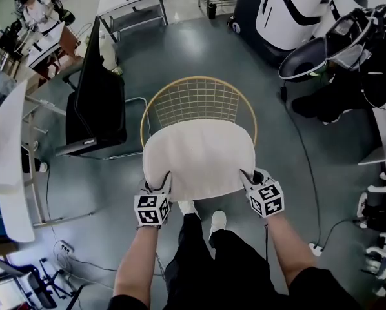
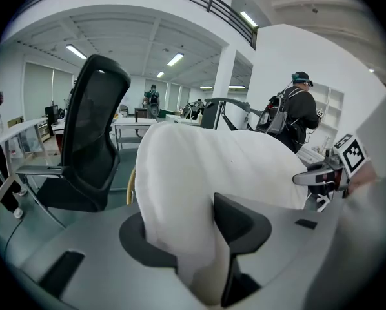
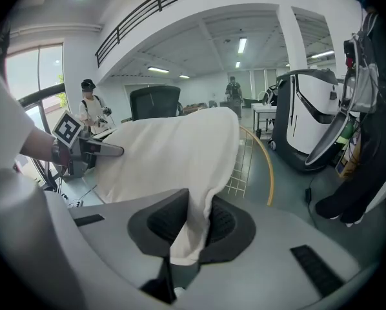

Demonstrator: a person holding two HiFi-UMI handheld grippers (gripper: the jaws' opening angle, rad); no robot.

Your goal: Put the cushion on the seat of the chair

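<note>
A white cushion (image 1: 199, 157) lies draped over the seat of a round wire chair, whose yellow rim (image 1: 199, 79) and wire back show beyond it. My left gripper (image 1: 164, 185) holds the cushion's near left corner, and my right gripper (image 1: 248, 179) holds the near right corner. In the left gripper view a thick fold of cushion (image 2: 199, 173) fills the gap between the jaws of the left gripper (image 2: 196, 237). In the right gripper view a thin flap of cushion (image 3: 173, 154) hangs pinched between the jaws of the right gripper (image 3: 190, 228), with the chair rim (image 3: 267, 166) behind.
A black office chair (image 1: 99, 102) stands close to the wire chair's left. A white curved table (image 1: 12, 166) runs along the far left. A person in black (image 1: 367, 63) and a white machine (image 1: 296, 11) are at the right. A cable (image 1: 306, 166) crosses the floor.
</note>
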